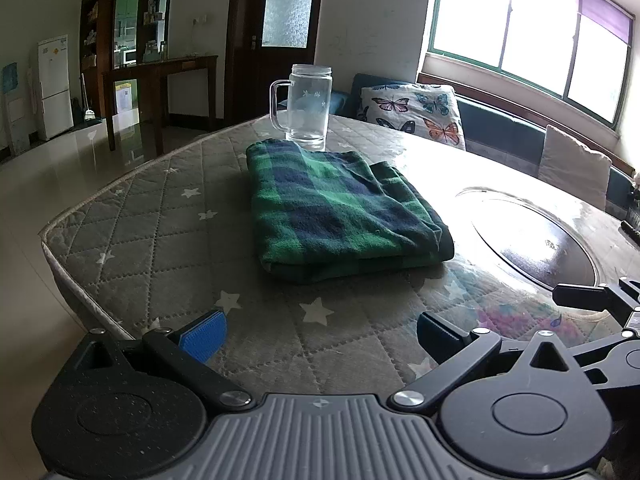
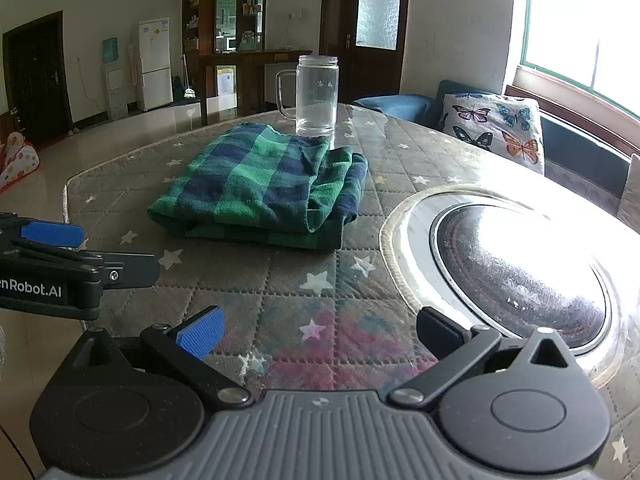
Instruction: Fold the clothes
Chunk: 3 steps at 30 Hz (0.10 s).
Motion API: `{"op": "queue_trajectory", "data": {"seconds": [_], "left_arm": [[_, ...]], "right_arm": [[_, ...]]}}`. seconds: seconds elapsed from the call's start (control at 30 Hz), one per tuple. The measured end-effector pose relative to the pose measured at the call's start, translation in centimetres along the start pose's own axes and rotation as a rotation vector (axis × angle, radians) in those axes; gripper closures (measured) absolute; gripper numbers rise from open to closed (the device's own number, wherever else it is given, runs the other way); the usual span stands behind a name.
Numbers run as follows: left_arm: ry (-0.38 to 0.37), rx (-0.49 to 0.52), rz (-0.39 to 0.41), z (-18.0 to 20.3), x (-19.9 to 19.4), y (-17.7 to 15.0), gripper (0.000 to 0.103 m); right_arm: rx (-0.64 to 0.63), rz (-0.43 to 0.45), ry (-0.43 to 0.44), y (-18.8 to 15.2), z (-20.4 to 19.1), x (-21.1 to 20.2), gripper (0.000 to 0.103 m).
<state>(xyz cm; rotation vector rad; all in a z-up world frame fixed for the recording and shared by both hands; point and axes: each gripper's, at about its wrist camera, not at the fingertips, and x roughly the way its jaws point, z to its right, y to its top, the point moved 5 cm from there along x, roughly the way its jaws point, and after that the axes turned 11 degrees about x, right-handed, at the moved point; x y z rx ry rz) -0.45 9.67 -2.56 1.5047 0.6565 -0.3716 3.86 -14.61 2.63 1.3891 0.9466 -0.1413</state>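
Both views. Left wrist: my left fingers (image 1: 320,330) apart, empty; folded plaid cloth (image 1: 340,208) on bench (image 1: 160,208), glass mug (image 1: 308,106) behind it, looks empty. Right wrist: right fingers (image 2: 320,330) apart, empty; cloth ahead-left.

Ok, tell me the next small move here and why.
Probably none on the cloth: keep both grippers back. The green plaid garment already lies folded in layers on the quilted table cover, beside the glass mug, and the left gripper and right gripper are open, holding nothing.
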Motion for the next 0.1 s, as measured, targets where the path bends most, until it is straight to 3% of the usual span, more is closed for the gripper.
{"op": "queue_trajectory", "data": {"seconds": [0.1], "left_arm": [[0.003, 0.0, -0.001, -0.03, 0.03, 0.06, 0.0]], "right_arm": [[0.002, 0.0, 0.0, -0.03, 0.03, 0.0, 0.0]]}}
